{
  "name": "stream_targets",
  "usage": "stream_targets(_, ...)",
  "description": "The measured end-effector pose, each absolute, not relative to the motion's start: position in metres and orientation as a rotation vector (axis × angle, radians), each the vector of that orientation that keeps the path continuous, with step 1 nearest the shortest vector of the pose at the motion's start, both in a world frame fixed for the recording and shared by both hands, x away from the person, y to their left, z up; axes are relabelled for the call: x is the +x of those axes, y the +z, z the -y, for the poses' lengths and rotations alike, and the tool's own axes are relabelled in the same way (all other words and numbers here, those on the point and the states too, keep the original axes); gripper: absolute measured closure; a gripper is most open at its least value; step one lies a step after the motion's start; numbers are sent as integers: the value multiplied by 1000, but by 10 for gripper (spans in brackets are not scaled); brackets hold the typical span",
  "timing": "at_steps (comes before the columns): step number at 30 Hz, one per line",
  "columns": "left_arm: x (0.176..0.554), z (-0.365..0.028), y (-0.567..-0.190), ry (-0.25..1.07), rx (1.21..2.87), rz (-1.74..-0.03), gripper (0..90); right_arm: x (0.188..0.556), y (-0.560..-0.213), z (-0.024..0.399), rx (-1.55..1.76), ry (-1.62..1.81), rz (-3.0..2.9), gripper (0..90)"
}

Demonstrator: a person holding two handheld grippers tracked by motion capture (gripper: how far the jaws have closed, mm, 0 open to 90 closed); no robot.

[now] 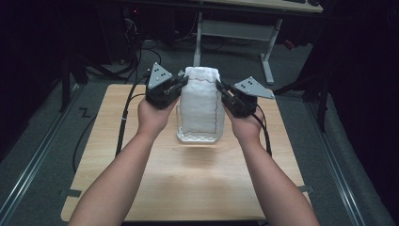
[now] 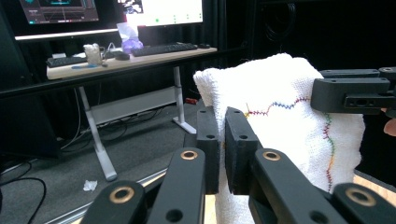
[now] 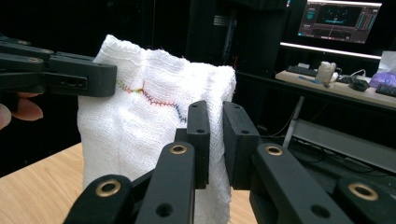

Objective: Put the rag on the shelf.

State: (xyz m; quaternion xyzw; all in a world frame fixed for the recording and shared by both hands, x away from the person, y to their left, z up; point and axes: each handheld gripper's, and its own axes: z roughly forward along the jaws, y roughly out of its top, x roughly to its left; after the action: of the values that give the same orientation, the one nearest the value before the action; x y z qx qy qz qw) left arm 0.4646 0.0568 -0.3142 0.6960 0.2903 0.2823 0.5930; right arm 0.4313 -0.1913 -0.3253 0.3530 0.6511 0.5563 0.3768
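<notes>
Jaws of the left gripper (image 1: pixel 181 84) stand narrow, clamped on the cloth (image 1: pixel 201 104) at its upper left corner; in the left gripper view a thin fold of white weave sits between the two black pads. The right gripper (image 1: pixel 221 88) is pinched the same way on the upper right corner, and the right gripper view shows cloth edge caught between its pads.

The cloth hangs between the two grippers above the table (image 1: pixel 141 179), its long axis upright, top edge stretched level from one gripper to the other, bottom edge free and pointing down at the wood. It is a white, loosely woven rectangle, soft and slightly rumpled, with a thicker hemmed band along the top. A zigzag line of multicoloured stitching runs near its border, across below the top and down one side.

Under the hanging end a pale rim shows on the table; what it is cannot be told. The table is light wood with rounded corners. Beyond it stands a desk (image 2: pixel 130 58) with keyboards and lit screens (image 3: pixel 343 21).
</notes>
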Motion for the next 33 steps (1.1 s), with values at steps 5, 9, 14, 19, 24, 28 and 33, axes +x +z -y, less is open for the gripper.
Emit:
stream_targets(5, 478, -54, -309, 653, 1618, -681, 858, 442, -320, 191, 915, 1426, -1658, 823)
stream_targets(9, 492, -51, -306, 641, 1624, -687, 858, 452, -316, 194, 932, 1431, -1656, 823)
stream_targets(14, 512, -46, -309, 628, 1632, -728, 856, 468, -317, 197, 955, 1427, -1673, 822)
stream_targets(19, 526, -40, -317, 634, 1651, -744, 854, 485, -325, 202, 992, 1396, -1715, 821)
stream_targets(24, 538, -33, -335, 664, 1751, -766, 854, 499, -335, 204, 998, 1358, -1788, 822)
stream_targets(28, 545, -32, -349, 630, 1777, -804, 855, 509, -348, 204, 1012, 1308, -1852, 822)
stream_targets(33, 547, -34, -360, 613, 1791, -844, 855, 518, -358, 203, 1034, 1289, -1892, 822)
